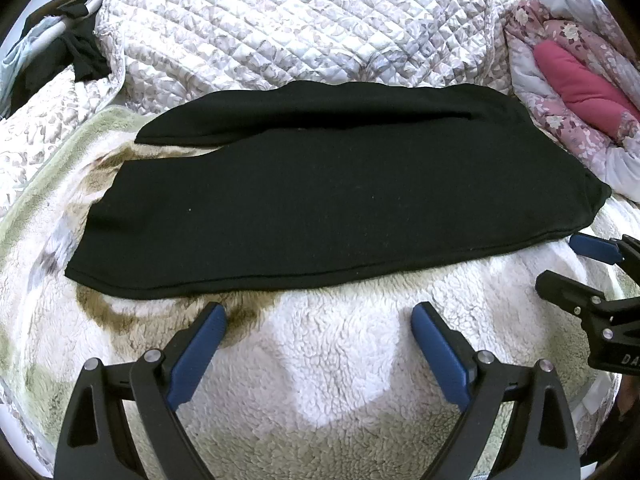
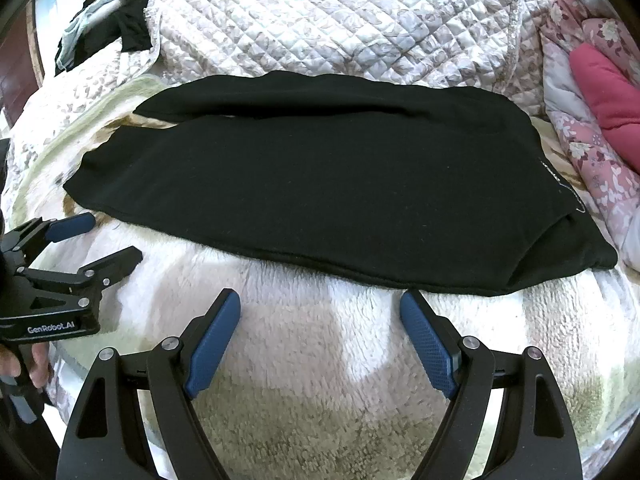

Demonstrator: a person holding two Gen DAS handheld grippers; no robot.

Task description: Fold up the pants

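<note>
Black pants (image 1: pixel 336 196) lie flat on a fleece blanket, folded lengthwise with one leg on the other, leg ends to the left and waist to the right; they also show in the right wrist view (image 2: pixel 332 188). My left gripper (image 1: pixel 318 312) is open and empty, just short of the pants' near edge toward the leg end. It also shows in the right wrist view (image 2: pixel 114 236). My right gripper (image 2: pixel 320 300) is open and empty, just short of the near edge toward the waist. It also shows in the left wrist view (image 1: pixel 556 262).
The fleece blanket (image 1: pixel 340 360) covers the bed under the pants. A quilted grey-white bedspread (image 1: pixel 288 28) lies behind. A pink floral quilt (image 1: pixel 580 80) is bunched at the right. Dark clothes (image 1: pixel 68 56) lie at the far left.
</note>
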